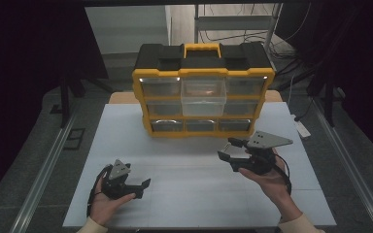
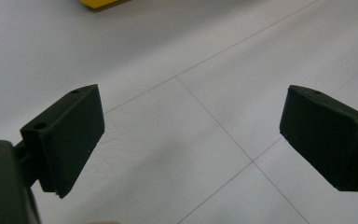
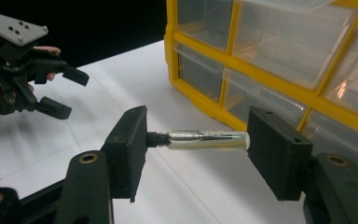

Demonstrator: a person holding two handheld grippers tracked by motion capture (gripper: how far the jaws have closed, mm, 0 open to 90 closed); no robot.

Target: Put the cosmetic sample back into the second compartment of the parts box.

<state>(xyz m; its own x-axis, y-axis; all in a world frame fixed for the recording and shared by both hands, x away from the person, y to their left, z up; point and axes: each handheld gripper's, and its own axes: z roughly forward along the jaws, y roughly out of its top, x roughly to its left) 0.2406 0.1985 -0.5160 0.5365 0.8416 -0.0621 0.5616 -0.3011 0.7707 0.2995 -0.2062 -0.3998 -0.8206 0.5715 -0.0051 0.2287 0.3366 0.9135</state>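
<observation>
White worktop [image 1: 194, 194] in dark room: right tongs [image 3: 193, 144] raised at 4 o'clock clamp a clear vial [image 3: 205, 140] endwise, left tongs [image 2: 191, 126] gape empty at 8 o'clock, yellow drawer organizer [image 1: 141, 102] at 12, middle drawer [image 1: 204, 104] pulled out.

— Where's the drawer cabinet [image 1: 203, 90]?
— At the back of the surface [image 1: 194, 194], middle drawer [image 1: 203, 97] pulled out.
— And the tongs?
— Left tongs [image 1: 143, 187] front left; right tongs [image 1: 228, 153] front right, a tube [image 3: 207, 139] lying crosswise between them.
</observation>
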